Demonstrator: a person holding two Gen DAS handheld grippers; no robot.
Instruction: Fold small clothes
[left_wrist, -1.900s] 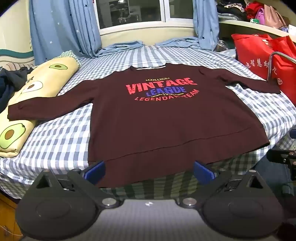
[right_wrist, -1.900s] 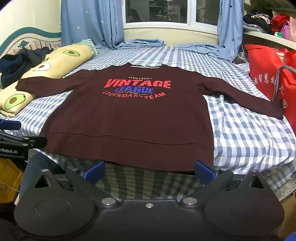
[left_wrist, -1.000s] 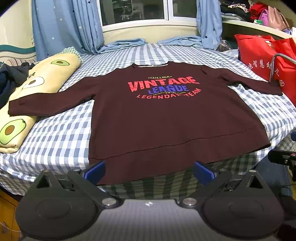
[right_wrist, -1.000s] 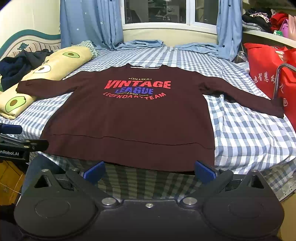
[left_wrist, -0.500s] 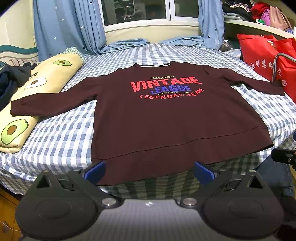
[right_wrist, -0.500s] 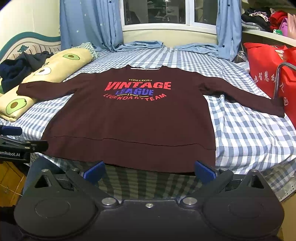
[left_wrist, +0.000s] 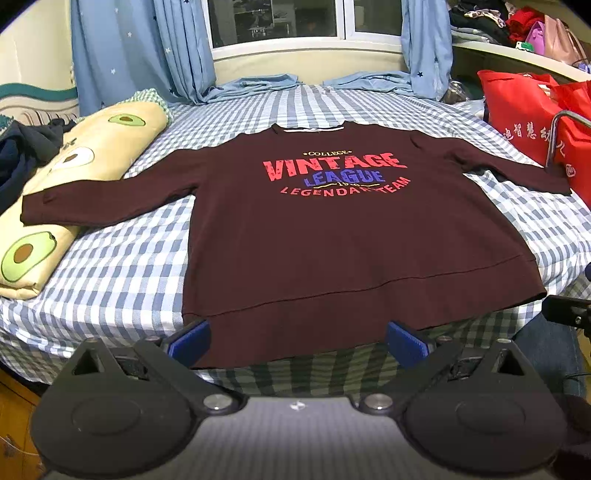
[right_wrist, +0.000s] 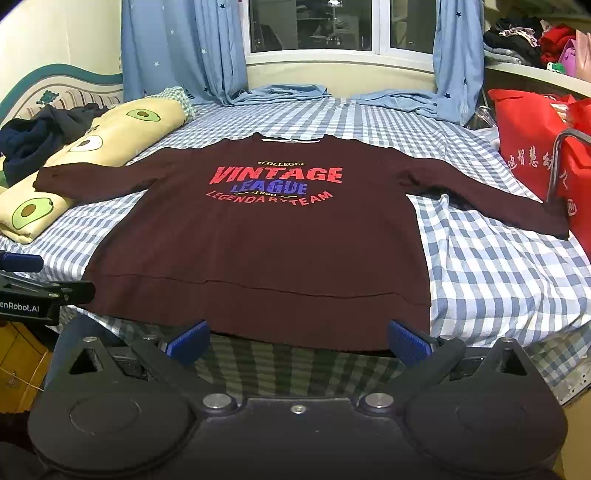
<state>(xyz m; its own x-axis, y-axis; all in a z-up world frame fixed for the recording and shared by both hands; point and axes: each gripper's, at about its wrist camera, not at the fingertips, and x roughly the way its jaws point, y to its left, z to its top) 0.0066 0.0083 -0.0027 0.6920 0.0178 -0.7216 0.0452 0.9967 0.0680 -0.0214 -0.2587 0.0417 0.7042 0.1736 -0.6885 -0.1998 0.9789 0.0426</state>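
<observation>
A dark maroon long-sleeved sweatshirt (left_wrist: 332, 240) with red and blue "VINTAGE LEAGUE" print lies flat, front up, on the checked bed, both sleeves spread out; it also shows in the right wrist view (right_wrist: 277, 243). Its hem hangs at the bed's near edge. My left gripper (left_wrist: 297, 341) is open and empty, just in front of the hem's left part. My right gripper (right_wrist: 297, 341) is open and empty, just in front of the hem's right part. The left gripper's body shows at the left edge of the right wrist view (right_wrist: 33, 295).
A yellow avocado-print pillow (left_wrist: 74, 177) lies along the bed's left side, under the left sleeve's cuff. Dark clothes (right_wrist: 40, 136) are piled beyond it. Red bags (left_wrist: 532, 125) and a metal rail (right_wrist: 557, 158) stand at the bed's right side. Blue curtains hang at the window behind.
Both grippers have crept slightly toward the bed and shifted a little; the sweatshirt has not moved. Both stay open.
</observation>
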